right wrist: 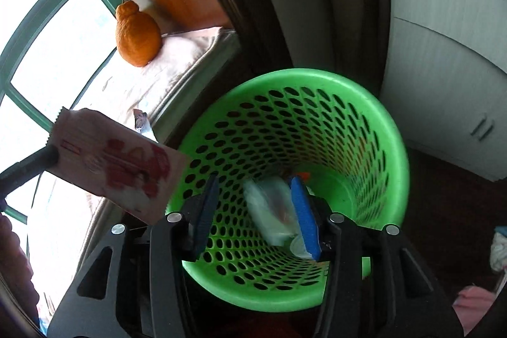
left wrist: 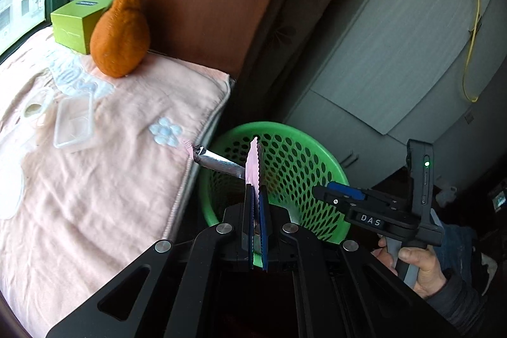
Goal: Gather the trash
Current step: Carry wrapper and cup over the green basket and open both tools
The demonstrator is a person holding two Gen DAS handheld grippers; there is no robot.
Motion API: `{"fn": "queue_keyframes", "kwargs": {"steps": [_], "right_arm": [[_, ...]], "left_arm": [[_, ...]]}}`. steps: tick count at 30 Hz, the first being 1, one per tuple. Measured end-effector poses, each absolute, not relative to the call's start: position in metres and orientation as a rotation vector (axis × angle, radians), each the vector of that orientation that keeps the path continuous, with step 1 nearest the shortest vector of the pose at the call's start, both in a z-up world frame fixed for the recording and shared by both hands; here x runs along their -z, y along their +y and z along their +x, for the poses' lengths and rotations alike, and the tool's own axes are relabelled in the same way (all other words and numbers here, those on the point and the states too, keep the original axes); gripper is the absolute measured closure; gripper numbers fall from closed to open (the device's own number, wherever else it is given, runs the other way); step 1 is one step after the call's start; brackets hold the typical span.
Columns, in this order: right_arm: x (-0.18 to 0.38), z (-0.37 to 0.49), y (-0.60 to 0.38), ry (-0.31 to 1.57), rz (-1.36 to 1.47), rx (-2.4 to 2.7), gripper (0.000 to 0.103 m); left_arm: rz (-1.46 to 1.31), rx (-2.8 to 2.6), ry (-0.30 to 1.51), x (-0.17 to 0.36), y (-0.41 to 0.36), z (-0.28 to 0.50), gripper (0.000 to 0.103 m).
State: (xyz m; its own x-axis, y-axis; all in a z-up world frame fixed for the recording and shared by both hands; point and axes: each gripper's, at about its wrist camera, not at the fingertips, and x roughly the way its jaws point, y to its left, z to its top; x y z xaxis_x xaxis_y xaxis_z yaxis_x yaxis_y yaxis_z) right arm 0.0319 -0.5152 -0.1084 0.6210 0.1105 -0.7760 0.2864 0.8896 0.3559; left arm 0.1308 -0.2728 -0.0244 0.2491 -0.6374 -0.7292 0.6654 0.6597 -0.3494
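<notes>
My left gripper (left wrist: 256, 195) is shut on a pink snack wrapper (left wrist: 253, 167), seen edge-on, just over the near rim of the green perforated bin (left wrist: 294, 160). The wrapper's printed face also shows in the right wrist view (right wrist: 117, 170), left of the bin (right wrist: 364, 103). My right gripper (right wrist: 253, 211) is open and empty over the bin's mouth; it shows in the left wrist view (left wrist: 336, 195) too. A pale plastic wrapper (right wrist: 269, 211) lies at the bin's bottom. A silver foil wrapper (left wrist: 218, 163) sticks out at the bed's edge.
A pink blanket (left wrist: 95, 179) covers the bed. On it lie a clear plastic tray (left wrist: 74, 122), an orange citrus fruit (left wrist: 120, 34) and a green box (left wrist: 79, 21). Grey cabinet doors (left wrist: 396, 53) stand behind the bin.
</notes>
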Motion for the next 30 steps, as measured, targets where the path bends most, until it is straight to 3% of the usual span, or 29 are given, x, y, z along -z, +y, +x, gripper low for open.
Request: {"fn": "queue_keyframes", "kwargs": {"steps": [9, 16, 18, 22, 30], "right_arm": [[0.100, 0.014, -0.531, 0.860, 0.519, 0.134, 0.045], [0.099, 0.010, -0.538, 0.857, 0.541, 0.137, 0.045], [0.098, 0.010, -0.538, 0.855, 0.544, 0.134, 0.045], [0.095, 0.014, -0.534, 0.851, 0.534, 0.123, 0.044], [0.082, 0.029, -0.519, 0.839, 0.499, 0.072, 0.039]], "left_arm": [[0.059, 0.894, 1.047, 0.051, -0.305, 0.130, 0.099], [0.053, 0.911, 1.081, 0.062, -0.314, 0.126, 0.094], [0.050, 0.915, 1.087, 0.062, -0.312, 0.124, 0.084], [0.039, 0.914, 1.088, 0.062, -0.305, 0.121, 0.081], [0.017, 0.850, 1.066, 0.053, -0.278, 0.123, 0.064]]}}
